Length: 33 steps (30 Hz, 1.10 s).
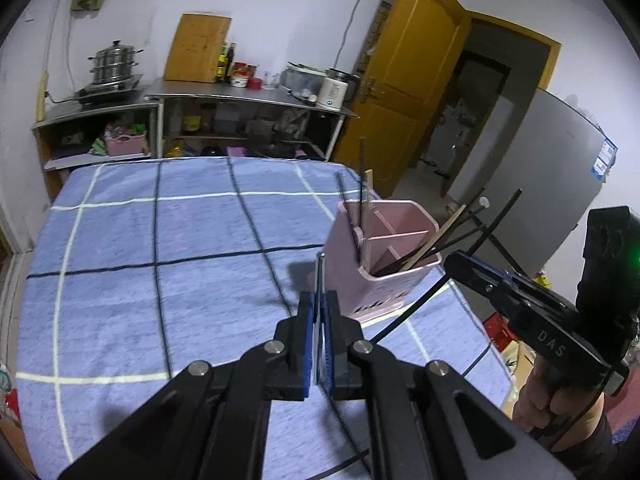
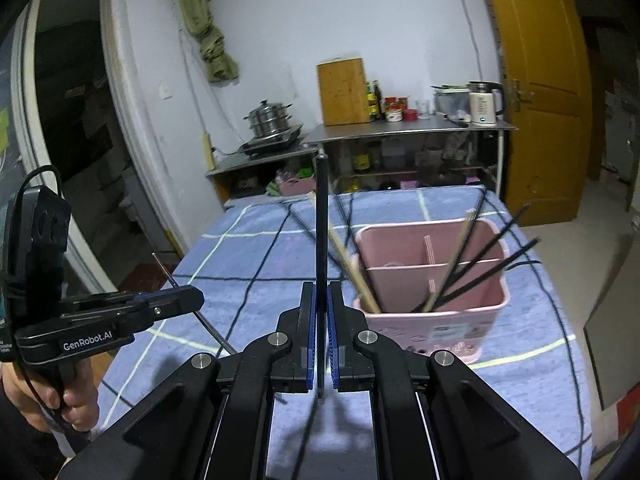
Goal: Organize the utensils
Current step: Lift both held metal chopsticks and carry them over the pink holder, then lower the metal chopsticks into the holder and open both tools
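left gripper [image 1: 319, 312] clamped on thin metal chopstick [image 1: 319, 276]. right gripper [image 2: 321, 320] clamped on black chopstick [image 2: 321, 216], upright. pink utensil holder [image 2: 432, 276] just right of both, ahead, on blue checked cloth [image 2: 256, 280]. writing: "genrobot.ai", "das".

Two hand-held grippers are showing: the left hand-held gripper [image 1: 319, 322] and the right hand-held gripper [image 2: 321, 332], each clamping one thin utensil. One pink holder [image 2: 432, 320] is standing on the checked cloth [image 2: 248, 264], divided into three visible compartments. About five sticks are leaning in its right near compartment: three black chopsticks [image 2: 486, 252] and two wooden ones [image 2: 452, 260]. One more wooden chopstick [image 2: 352, 268] is leaning at its left near corner.
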Tool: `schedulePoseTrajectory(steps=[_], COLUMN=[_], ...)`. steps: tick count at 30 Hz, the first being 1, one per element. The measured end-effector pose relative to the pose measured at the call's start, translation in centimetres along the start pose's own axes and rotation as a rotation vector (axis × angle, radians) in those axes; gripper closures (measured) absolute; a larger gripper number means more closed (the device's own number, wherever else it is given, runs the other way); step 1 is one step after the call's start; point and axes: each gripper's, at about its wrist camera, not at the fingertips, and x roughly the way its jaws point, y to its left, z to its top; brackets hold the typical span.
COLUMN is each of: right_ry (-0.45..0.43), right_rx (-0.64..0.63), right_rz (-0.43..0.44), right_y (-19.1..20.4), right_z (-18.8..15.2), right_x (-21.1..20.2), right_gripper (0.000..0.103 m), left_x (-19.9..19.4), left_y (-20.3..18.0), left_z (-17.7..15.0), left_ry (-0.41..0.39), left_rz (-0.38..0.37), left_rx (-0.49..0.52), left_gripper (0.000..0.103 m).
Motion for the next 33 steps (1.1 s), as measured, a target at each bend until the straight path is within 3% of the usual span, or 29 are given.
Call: schedulePoseTrajectory(steps=[8, 17, 33], right_ry=[-0.079, -0.179, -0.132], right_rx=[-0.01, -0.016, -0.04], right_rz=[-0.045, -0.084, -0.133], right_y=[-1.7, -2.9, -3.6], right_z=[3.1, 7.3, 7.0], right_x=[-2.5, -4.1, 0.4], right_gripper=[0.098, 0.098, 0.098], left_x=[0.5, 0.9, 6.9], left_y=[-3.2, -5.8, -5.4], left_z=[4.3, 8.7, 8.7], left_ry=[-0.039, -0.111, -0.042], left_rz=[-0.073, -0.092, -0.039], left_rx=[0.02, 0.064, 0.086], left_gripper=[0.098, 0.098, 0.098])
